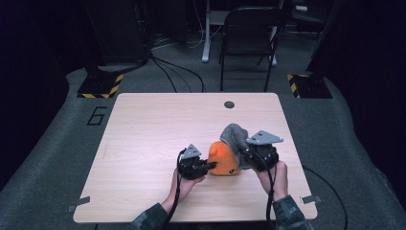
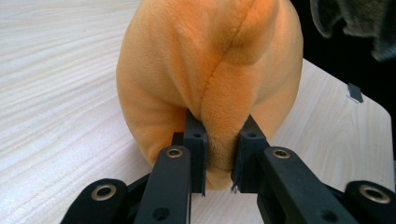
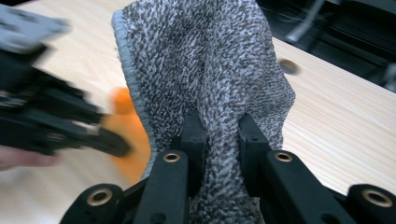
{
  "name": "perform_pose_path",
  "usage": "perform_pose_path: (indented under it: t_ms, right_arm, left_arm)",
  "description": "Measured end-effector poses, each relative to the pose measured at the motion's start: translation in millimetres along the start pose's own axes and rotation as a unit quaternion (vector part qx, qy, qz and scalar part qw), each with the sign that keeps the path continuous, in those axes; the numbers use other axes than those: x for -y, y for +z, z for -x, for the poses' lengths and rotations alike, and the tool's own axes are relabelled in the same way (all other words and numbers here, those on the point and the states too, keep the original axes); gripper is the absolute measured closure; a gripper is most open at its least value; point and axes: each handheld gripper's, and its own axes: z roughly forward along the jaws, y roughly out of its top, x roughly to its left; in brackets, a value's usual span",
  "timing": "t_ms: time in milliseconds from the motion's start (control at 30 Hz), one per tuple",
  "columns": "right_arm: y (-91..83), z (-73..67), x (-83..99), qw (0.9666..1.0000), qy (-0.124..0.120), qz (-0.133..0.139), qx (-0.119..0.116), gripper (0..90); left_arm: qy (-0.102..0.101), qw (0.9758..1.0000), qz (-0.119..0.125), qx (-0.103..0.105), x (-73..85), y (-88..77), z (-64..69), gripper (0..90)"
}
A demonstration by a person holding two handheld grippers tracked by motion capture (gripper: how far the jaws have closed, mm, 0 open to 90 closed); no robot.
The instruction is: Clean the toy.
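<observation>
An orange plush toy (image 1: 223,159) rests on the light wooden table (image 1: 158,129), right of centre near the front. My left gripper (image 1: 209,166) is shut on a fold of the orange plush toy (image 2: 219,79), pinching it between both jaws. A grey knitted cloth (image 1: 234,135) hangs just right of the toy, lifted off the table. My right gripper (image 1: 245,154) is shut on the grey cloth (image 3: 205,70), which bunches up between its jaws. In the right gripper view, the left gripper (image 3: 116,148) and the toy (image 3: 128,135) show blurred at the left.
A small dark round hole (image 1: 229,104) sits near the table's far edge. A dark folding chair (image 1: 249,38) stands beyond the table on grey floor. Tape tabs (image 1: 310,199) mark the front corners. Cables (image 1: 330,187) trail off the right.
</observation>
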Motion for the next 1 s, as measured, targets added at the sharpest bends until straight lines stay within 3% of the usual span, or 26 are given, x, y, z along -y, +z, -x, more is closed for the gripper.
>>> perform_pose_path:
  t_ms: [133, 300, 667, 900, 1000]
  right_arm:
    - [16.3, -20.1, -3.8, 0.9993, -0.023, -0.01, -0.026, 77.0]
    - [35.1, -27.1, 5.5, 0.9988, -0.028, -0.035, -0.018, 76.9]
    - [37.3, 1.0, 23.2, 0.9983, -0.001, -0.057, 0.007, 76.8]
    - [49.5, 25.8, 43.2, 0.9951, 0.037, -0.089, 0.022, 76.9]
    - [55.7, 34.4, 51.3, 0.9922, 0.054, -0.108, 0.03, 76.8]
  left_arm:
    - [0.014, 0.9999, -0.006, -0.006, 0.6, 0.3, 2.4, 78.5]
    - [0.021, 0.9997, -0.008, -0.012, 3.9, 2.7, 4.0, 78.1]
    - [0.02, 0.9997, -0.01, -0.007, 3.6, 4.2, 3.7, 77.7]
    - [0.015, 0.9998, -0.008, -0.005, 3.7, 4.8, 3.4, 77.7]
    - [0.016, 0.9998, -0.008, -0.004, 3.6, 4.8, 2.8, 77.7]
